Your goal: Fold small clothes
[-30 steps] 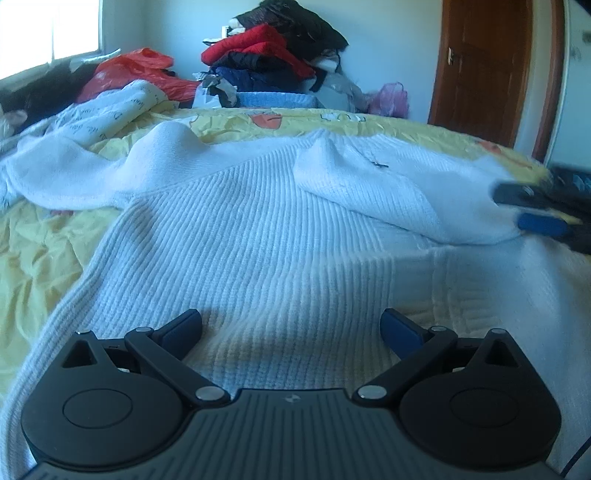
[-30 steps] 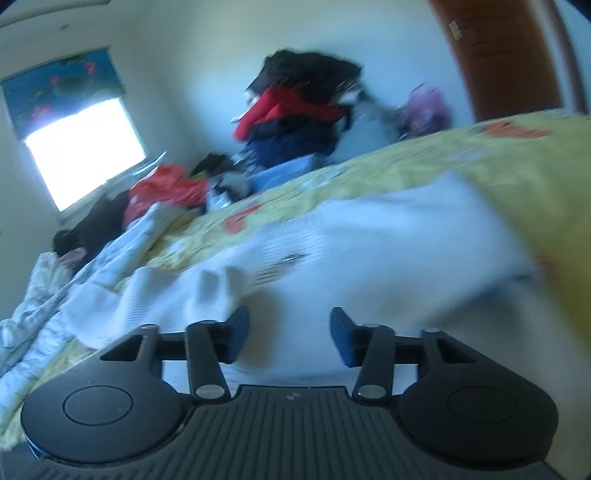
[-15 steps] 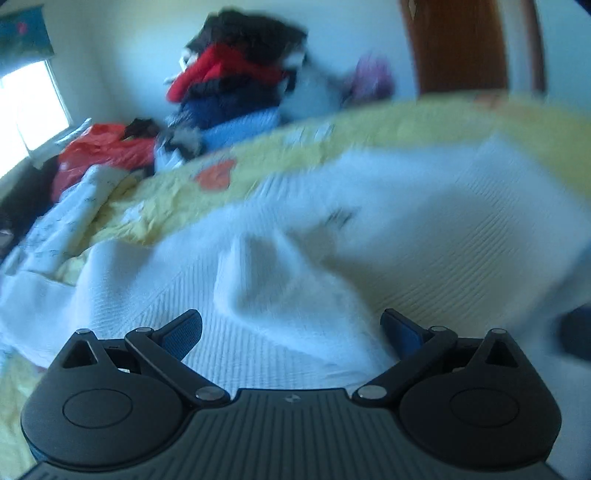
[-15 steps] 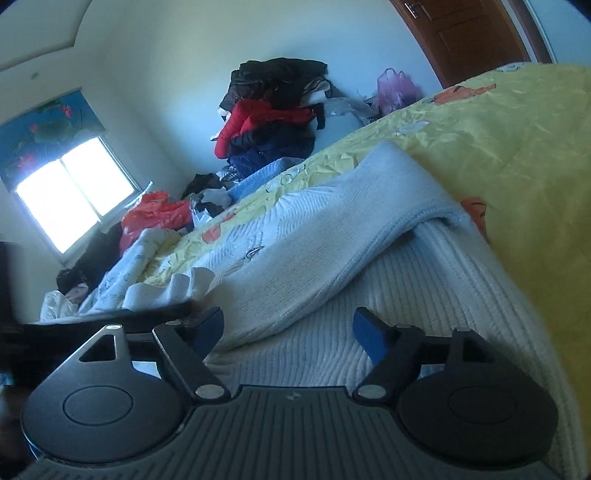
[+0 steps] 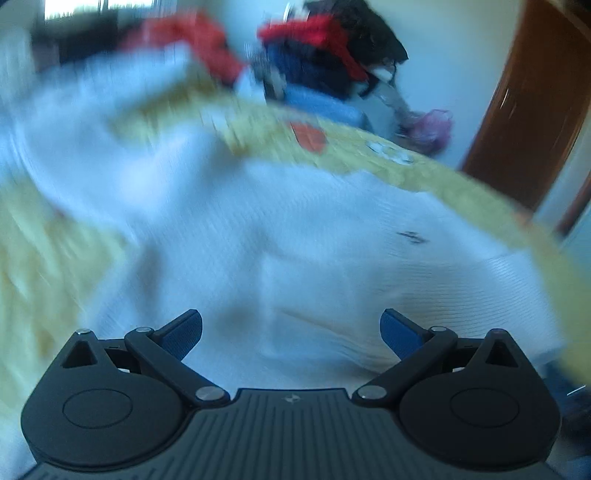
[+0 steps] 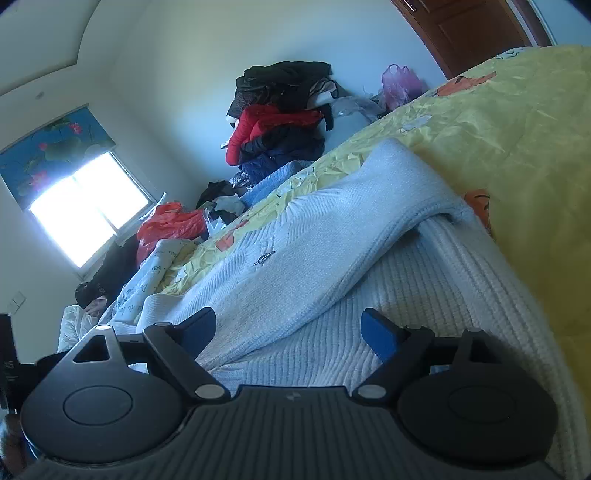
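A white ribbed knit sweater (image 6: 369, 295) lies spread on the yellow bed sheet (image 6: 517, 129). One sleeve (image 6: 369, 206) is folded across its body. The sweater also shows, blurred, in the left wrist view (image 5: 332, 240). My left gripper (image 5: 291, 332) is open and empty, low over the sweater. My right gripper (image 6: 288, 330) is open and empty, just above the sweater near the folded sleeve. A small dark mark (image 6: 264, 257) sits on the knit.
A pile of red, dark and blue clothes (image 6: 280, 122) stands at the far wall. A red bag (image 6: 170, 225) and a printed white quilt (image 6: 147, 280) lie at the bed's far left. A brown door (image 6: 469, 29) is at the right, a window (image 6: 85, 210) at the left.
The left gripper has swung fast over the sweater, its view now blurred. The right gripper opened wider after one second ago, and has tilted a little since half a second ago.
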Motion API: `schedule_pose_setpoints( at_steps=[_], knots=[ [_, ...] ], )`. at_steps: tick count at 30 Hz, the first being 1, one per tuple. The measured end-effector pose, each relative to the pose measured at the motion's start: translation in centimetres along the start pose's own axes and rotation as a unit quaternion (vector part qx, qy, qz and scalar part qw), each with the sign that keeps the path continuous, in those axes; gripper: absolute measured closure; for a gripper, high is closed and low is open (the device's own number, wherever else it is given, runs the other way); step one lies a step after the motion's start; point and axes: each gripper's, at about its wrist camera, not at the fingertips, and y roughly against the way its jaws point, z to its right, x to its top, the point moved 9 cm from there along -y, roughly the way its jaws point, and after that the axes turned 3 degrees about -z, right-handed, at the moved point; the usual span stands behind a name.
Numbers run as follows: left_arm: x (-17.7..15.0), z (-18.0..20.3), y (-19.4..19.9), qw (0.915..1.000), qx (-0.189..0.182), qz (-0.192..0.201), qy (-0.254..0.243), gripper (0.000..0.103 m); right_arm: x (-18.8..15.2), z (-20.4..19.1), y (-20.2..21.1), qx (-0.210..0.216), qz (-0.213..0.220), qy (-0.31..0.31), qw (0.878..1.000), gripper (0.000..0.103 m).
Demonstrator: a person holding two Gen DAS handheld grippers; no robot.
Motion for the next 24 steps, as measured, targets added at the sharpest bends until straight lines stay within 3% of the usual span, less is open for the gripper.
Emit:
schedule_pose_setpoints(
  at_steps=[2,3,6,7,8,9,10,14,15,16,17,22,24],
  knots=[
    [-0.1,-1.1,-1.2,0.995,-0.05,-0.039,0.077,0.0,0.0,0.0,0.0,-0.001,0.0,0.001,1.0,0.015],
    [0.2,-1.5,-1.4,0.9924,-0.058,-0.038,0.101,0.0,0.0,0.0,0.0,-0.002,0.0,0.001,1.0,0.015],
    [1.4,-1.3,-2.0,0.9882,-0.086,-0.046,0.118,0.002,0.0,0.0,0.0,-0.004,0.0,0.003,1.0,0.015],
    [1.6,-1.1,-2.0,0.9881,-0.088,-0.047,0.117,0.021,0.0,0.0,-0.1,-0.005,0.0,0.004,1.0,0.015],
    [1.7,-0.8,-2.0,0.9891,-0.086,-0.049,0.109,0.046,0.0,0.0,-0.1,-0.006,0.0,0.004,1.0,0.015],
    [1.6,-0.6,-2.2,0.9918,-0.065,-0.054,0.096,0.054,0.0,0.0,-0.1,-0.006,-0.001,0.005,1.0,0.015],
    [1.5,-0.5,-2.4,0.9934,-0.049,-0.059,0.085,0.06,0.0,-0.1,-0.1,-0.007,-0.001,0.005,1.0,0.015],
    [1.2,-0.1,-2.7,0.9958,-0.035,-0.059,0.061,0.059,0.0,-0.1,-0.1,-0.01,-0.002,0.007,1.0,0.015],
    [1.4,-0.1,-2.7,0.9969,-0.027,-0.054,0.051,0.063,0.0,-0.1,-0.1,-0.01,-0.002,0.007,1.0,0.015],
    [1.6,0.1,-2.6,0.9983,-0.01,-0.046,0.034,0.081,0.0,-0.1,-0.1,-0.01,-0.002,0.007,1.0,0.015],
    [2.1,0.4,-2.6,0.9993,0.004,-0.035,0.011,0.09,0.0,-0.1,-0.1,-0.01,-0.002,0.008,1.0,0.015],
    [6.2,2.9,1.1,0.9962,0.001,0.059,-0.064,0.094,-0.1,-0.1,-0.1,-0.011,-0.003,0.009,1.0,0.015],
    [7.9,3.2,2.5,0.9901,0.025,0.101,-0.094,0.094,-0.1,0.0,-0.2,-0.012,-0.003,0.009,1.0,0.015]
  ],
)
